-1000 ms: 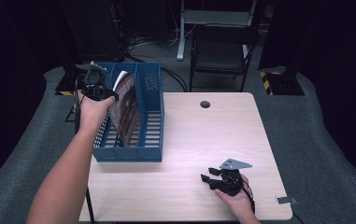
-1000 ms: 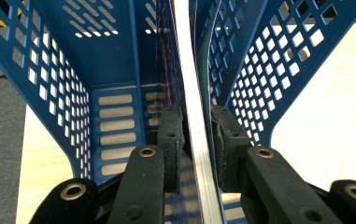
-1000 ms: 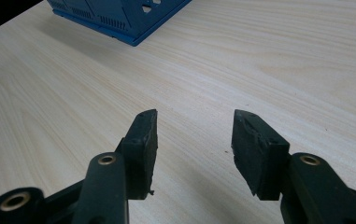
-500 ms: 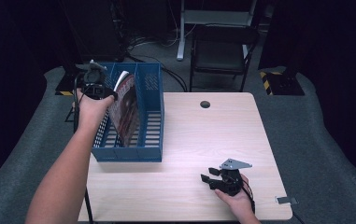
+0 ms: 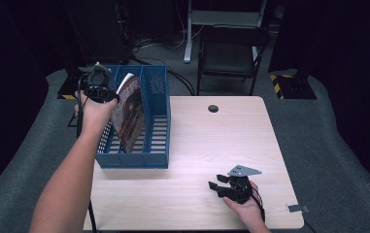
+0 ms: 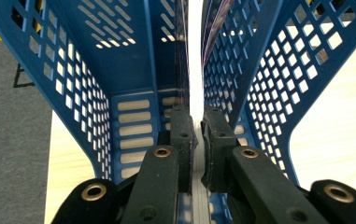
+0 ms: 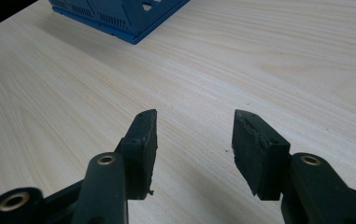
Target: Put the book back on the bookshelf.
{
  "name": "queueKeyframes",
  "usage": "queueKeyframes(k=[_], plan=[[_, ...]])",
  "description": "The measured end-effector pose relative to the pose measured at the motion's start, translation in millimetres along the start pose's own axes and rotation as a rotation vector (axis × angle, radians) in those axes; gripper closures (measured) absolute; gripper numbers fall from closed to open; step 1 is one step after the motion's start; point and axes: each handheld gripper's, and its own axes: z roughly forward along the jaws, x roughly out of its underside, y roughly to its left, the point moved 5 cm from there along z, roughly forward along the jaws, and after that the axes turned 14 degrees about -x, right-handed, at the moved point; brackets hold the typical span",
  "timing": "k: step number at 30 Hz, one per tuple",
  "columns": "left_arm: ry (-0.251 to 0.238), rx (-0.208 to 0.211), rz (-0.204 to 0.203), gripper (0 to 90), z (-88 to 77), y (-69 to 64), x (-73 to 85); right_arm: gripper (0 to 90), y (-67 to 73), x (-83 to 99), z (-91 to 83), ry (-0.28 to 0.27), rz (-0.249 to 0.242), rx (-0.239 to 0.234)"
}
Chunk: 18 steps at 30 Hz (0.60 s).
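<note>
Near the front edge of the light wooden desk (image 5: 211, 145), toward its right corner, the right gripper (image 5: 220, 187) rested low on the bare wood. Its two black jaws stood apart with nothing between them, as the right gripper view showed, and they pointed across the desk toward the left side.

Farther away, at the left edge of the desk, stood the blue perforated plastic file rack (image 5: 156, 121), with upright dividers running from front to back. In one of its left compartments stood the thin glossy magazine with a dark reddish cover (image 5: 128, 114). It was on its lower edge and leaned a little, with its top corner above the rim of the rack.

The left gripper (image 5: 109, 93) was held above the far left part of the rack, at this top corner. In the left gripper view, its jaws had just been closing and were pressed on the white edge of the magazine (image 6: 195, 65), which ran straight away from the pads (image 6: 183, 130) between the blue walls.

The long axis of the magazine therefore lay in line with the left gripper, down into the compartment. The left hand was at the magazine, and the right hand was well apart from it. In my judgement, the coming move depended on keeping the sheet parallel to the dividers.
</note>
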Motion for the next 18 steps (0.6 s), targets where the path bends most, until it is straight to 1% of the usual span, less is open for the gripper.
queueKeyframes(k=[2, 4, 6, 8, 9, 11, 12, 13, 15, 16, 17, 18], plan=[[0.009, -0.004, -0.007, 84.4, 0.7, 1.2, -1.9, 50.5, -0.4, 0.1, -0.1, 0.003, -0.001, 0.002], [0.010, -0.007, -0.003, 84.4, 1.0, 1.6, -2.5, 50.5, -0.4, 0.3, 0.0, 0.004, 0.000, 0.001], [0.003, -0.015, -0.013, 84.4, 2.1, 0.7, -4.0, 50.5, -0.7, 0.1, 0.4, 0.002, -0.007, 0.003], [0.004, -0.018, -0.007, 84.5, 3.1, 0.3, -5.1, 50.5, 0.0, 0.0, 0.0, 0.003, -0.006, -0.002], [-0.006, -0.023, -0.020, 84.5, 4.4, -0.7, -6.1, 50.5, 0.0, 0.0, 0.0, 0.003, -0.006, -0.002], [-0.002, -0.027, -0.015, 84.5, 5.6, -0.1, -7.2, 50.5, 0.0, -0.1, -0.5, 0.001, -0.002, -0.001], [-0.007, -0.029, -0.029, 84.5, 6.5, -0.3, -8.3, 50.5, 0.0, -0.1, -0.5, 0.001, -0.002, -0.001], [-0.005, -0.029, -0.033, 84.5, 7.1, -0.2, -8.9, 50.5, -0.1, -0.1, -0.7, 0.000, -0.002, -0.002], [-0.022, -0.037, -0.049, 84.6, 8.3, 0.8, -10.8, 50.5, -0.6, 0.0, -1.0, -0.002, -0.002, -0.002], [-0.017, -0.038, -0.043, 84.6, 8.6, 1.7, -11.1, 50.5, -1.2, -0.3, -1.5, -0.007, -0.003, 0.001], [-0.032, -0.044, -0.059, 84.6, 9.3, 1.6, -12.3, 50.5, -1.2, -0.3, -1.5, -0.007, -0.003, 0.001], [-0.028, -0.042, -0.056, 84.6, 9.5, 2.5, -12.7, 50.4, -1.1, -0.2, -1.8, -0.005, -0.001, -0.003]])
